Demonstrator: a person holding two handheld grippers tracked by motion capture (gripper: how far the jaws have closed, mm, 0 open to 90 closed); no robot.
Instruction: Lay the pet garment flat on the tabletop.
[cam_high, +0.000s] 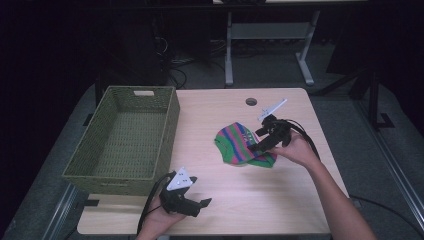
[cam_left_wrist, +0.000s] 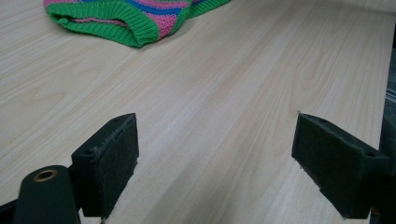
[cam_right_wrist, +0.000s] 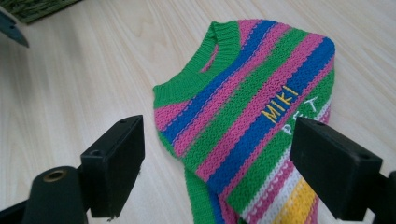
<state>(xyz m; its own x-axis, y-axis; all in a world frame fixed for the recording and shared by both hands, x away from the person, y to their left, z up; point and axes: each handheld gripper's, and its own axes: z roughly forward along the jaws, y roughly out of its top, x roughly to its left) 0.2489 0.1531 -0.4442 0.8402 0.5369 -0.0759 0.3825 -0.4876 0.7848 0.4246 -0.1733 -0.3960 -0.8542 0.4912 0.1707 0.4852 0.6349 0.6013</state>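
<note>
The striped sweater (cam_high: 242, 145) lies at the surface's middle; the right tool (cam_high: 258, 146) hovers at its 3 o'clock side, the left tool (cam_high: 200, 206) rests at 7 o'clock. In both gripper views jaws gape wide. Next, I think: pinch the sweater.

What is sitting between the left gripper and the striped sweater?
Nothing: bare wooden table runs from the open left gripper to the sweater, as the left gripper view shows; the high view agrees.
</note>
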